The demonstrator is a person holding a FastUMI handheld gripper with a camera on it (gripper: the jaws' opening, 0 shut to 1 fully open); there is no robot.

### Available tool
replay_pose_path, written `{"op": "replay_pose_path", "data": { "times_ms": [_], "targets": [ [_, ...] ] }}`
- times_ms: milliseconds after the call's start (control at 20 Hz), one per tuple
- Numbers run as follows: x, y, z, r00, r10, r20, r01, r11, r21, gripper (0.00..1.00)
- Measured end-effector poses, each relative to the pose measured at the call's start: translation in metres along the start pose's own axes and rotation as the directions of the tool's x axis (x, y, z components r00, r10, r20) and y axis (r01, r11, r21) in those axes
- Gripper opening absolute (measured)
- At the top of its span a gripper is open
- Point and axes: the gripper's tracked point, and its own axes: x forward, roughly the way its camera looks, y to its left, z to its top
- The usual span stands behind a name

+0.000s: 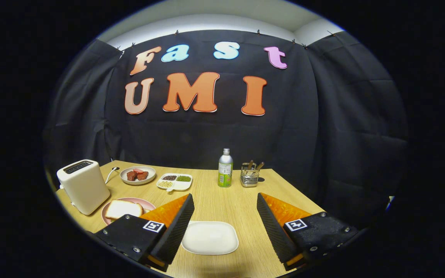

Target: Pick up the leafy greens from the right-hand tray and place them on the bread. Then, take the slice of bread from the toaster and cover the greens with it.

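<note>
My gripper is open, its fingers spread wide above the wooden table with nothing between them. A white tray lies on the table between and just below the fingers; I see nothing on it. A slice of bread rests on a pink plate to the left of the left finger. The cream toaster stands further left, near the table's edge; I cannot tell what is in its dark top slot.
Beyond the fingers stand a plate of reddish pieces, a white divided dish of beans, a green-labelled bottle and a wire cutlery holder. A spoon lies by the toaster. The black cloth wall closes the back.
</note>
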Motion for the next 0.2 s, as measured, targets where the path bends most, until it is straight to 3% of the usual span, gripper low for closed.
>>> {"op": "replay_pose_path", "data": {
  "times_ms": [200],
  "targets": [
    [0.0018, -0.0062, 0.0029, 1.000, -0.010, 0.019, 0.009, 1.000, 0.026, 0.98]
  ]
}}
